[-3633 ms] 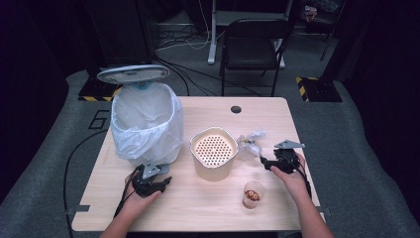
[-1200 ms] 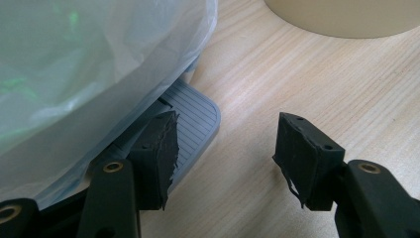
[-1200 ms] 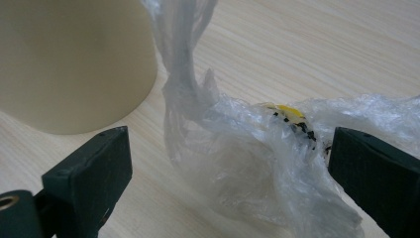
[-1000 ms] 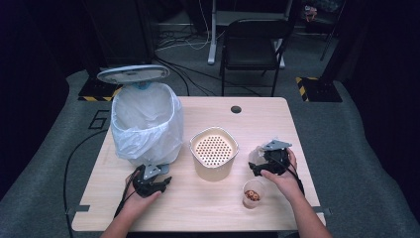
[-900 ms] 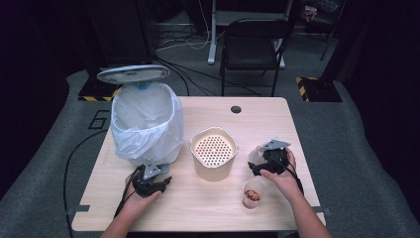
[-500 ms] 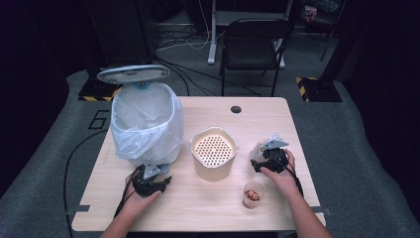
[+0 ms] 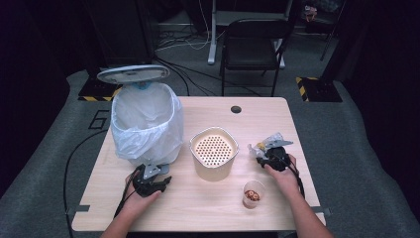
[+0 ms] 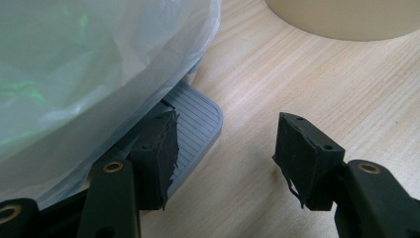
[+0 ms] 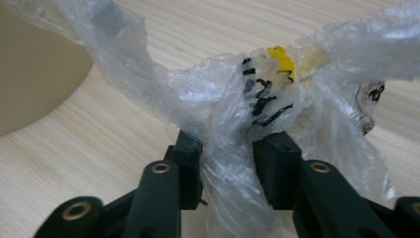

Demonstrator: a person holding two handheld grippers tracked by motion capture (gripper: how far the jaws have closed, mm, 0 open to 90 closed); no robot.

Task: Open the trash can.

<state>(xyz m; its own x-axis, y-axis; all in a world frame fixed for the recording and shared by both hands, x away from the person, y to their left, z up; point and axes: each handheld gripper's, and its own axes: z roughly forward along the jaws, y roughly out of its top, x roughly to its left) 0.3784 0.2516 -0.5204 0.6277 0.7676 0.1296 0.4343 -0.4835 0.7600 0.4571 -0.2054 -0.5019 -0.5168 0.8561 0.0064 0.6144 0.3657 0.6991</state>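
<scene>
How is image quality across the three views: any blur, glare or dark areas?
High view: table evenly lit, surroundings nearly black, slightly soft. Left gripper view: jaws sharp, bin liner soft with a green tint. Right gripper view: crumpled plastic wrapper in focus, its far edges and the beige container blurred.

A light wooden table (image 7: 208, 208) carries 3 containers: a pedal bin (image 7: 146, 121) lined with a white plastic bag at the left, its lid raised and its grey pedal (image 8: 195, 124) resting on the wood; a cream perforated basket (image 7: 212, 152) at centre; and a small clear cup (image 7: 253, 193) of brown contents near the front right. A round cable hole (image 7: 236, 109) marks the far edge.
</scene>
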